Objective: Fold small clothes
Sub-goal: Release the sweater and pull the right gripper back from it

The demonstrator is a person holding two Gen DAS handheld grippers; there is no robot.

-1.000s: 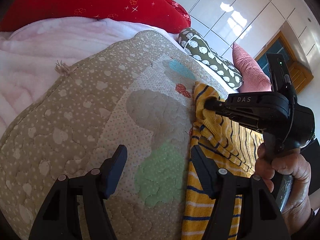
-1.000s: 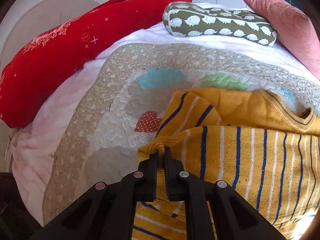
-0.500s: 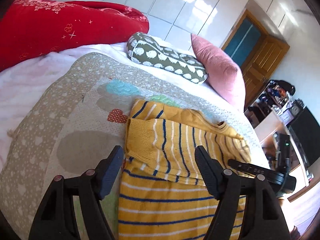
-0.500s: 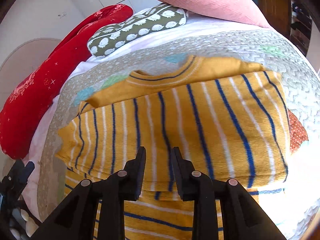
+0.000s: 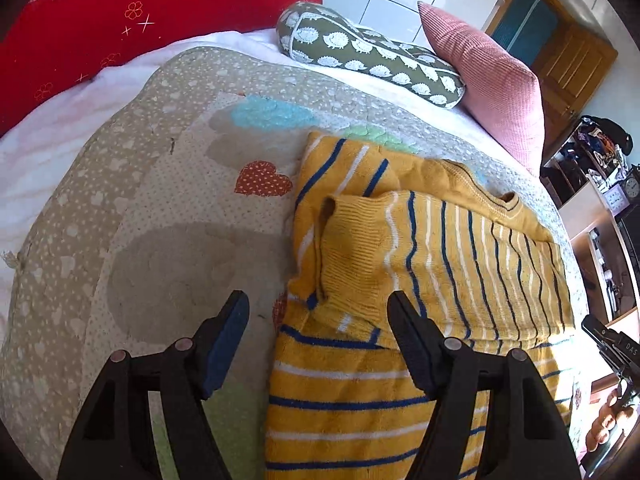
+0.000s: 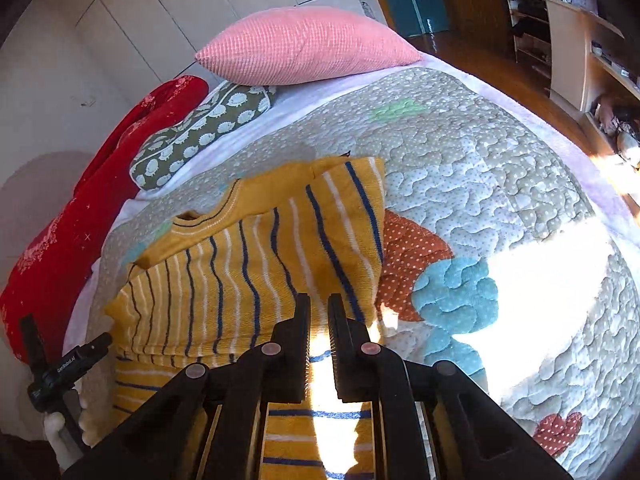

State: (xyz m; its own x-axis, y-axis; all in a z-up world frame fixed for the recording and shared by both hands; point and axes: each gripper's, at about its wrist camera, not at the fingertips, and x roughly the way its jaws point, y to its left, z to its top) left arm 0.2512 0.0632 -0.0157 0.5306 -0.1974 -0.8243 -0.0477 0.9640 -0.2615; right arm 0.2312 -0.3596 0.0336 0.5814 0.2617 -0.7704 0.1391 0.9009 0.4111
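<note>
Sweater (image 5: 440, 264), yellow with blue and white stripes, is lying on the quilt (image 5: 168, 208) that is covering the bed, toward the quilt's near edge and short of the pillows along the far edge. One sleeve is lying folded across the chest, its ribbed cuff (image 5: 348, 240) resting near the sweater's edge in the left wrist view (the neckline is showing just beyond the folded sleeve).

Left gripper (image 5: 318, 332) is hanging over the sweater's edge with its jaws spread wide; nothing is pinched between them, and one finger is sitting over bare quilt while the other is sitting over the knit.

Right gripper (image 6: 319, 332) is hovering above the sweater's lower part, and its jaws are closing, standing almost together with only a thin gap. No cloth is showing between them; sunlight is shining through the gap.

Along the quilt's far edge a red pillow (image 5: 140, 20), a green bolster (image 5: 372, 56) printed with hedgehogs and a pink cushion (image 6: 304, 44) are lying in a row. Bright sun is washing over the quilt's corner in the right wrist view.
</note>
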